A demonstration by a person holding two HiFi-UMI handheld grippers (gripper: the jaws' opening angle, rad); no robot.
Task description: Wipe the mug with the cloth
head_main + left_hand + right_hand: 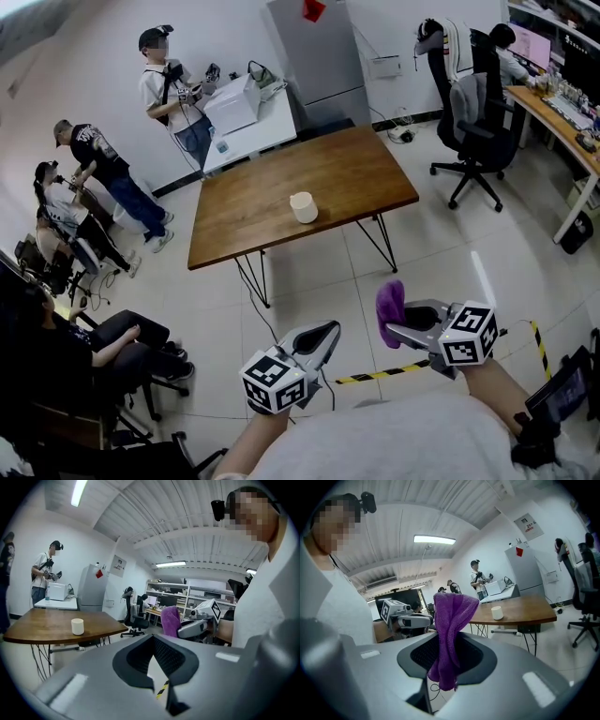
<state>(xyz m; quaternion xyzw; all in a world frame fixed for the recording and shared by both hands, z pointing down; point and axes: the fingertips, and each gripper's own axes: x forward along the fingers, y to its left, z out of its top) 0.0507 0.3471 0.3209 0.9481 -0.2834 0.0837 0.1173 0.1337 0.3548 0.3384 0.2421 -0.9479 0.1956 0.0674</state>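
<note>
Mug (303, 207): cream, upright, alone on the brown wooden worktop (253, 220), about mid-top and slightly toward its near edge. It is well apart from both grippers and nothing touches it.

Cloth (391, 309): purple terry, pinched in the right hand-held gripper (398, 325). The right gripper view shows the jaws closed on it. The bulk is bunched above the jaws and a short tail hangs down between them. It is held over the floor on the near side of the worktop, clear of the mug.

Left hand-held gripper (328, 331): jaws together, nothing between them. It sits just left of the right one, and both point toward the worktop. There is 1 marker cube on each: left cube (275, 380), right cube (467, 334).

Surroundings:
- Tiled floor (309, 281), with a yellow-black tape strip (380, 374) between the 2 grippers.
- Far side: white table (267, 122) carrying a white box (232, 103), with a tall grey cabinet (314, 52) to its right.
- Far left: a standing person (169, 89) holding a device, with more people seated or bent over at the left.
- Far right: black office chair (473, 131) by a long desk (553, 117), with a person sitting at the desk.
</note>
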